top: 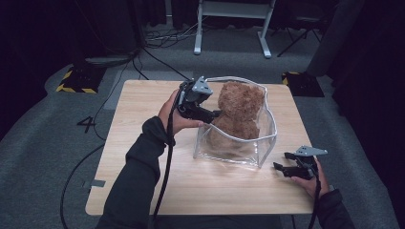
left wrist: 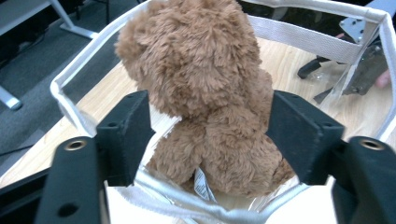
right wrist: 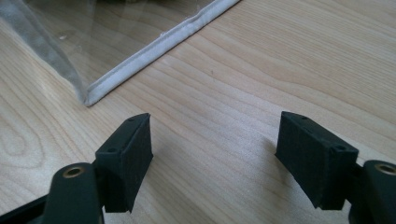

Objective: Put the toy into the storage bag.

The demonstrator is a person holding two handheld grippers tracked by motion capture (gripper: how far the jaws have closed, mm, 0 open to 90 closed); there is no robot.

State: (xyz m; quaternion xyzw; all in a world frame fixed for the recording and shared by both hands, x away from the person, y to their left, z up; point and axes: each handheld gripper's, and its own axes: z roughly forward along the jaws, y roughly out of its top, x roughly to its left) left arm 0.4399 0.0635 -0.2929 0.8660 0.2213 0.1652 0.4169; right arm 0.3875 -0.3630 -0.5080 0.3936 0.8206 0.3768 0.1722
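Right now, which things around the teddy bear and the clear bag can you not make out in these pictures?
- Teddy bear: its face is turned away in the left gripper view and too small to read in the high view.
- Sewn tag: print too small.
- Clear bag: cut off by the top edge of the right gripper view.
- Right gripper: seen through the bag's wall in the left gripper view, blurred.

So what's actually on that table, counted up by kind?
Brown teddy bear, sitting inside the bag: 1
Clear plastic bag with white trim: 1
Black tongs, both open: 2, the left tongs at the bear, the right tongs resting on the wooden table
Total: 4
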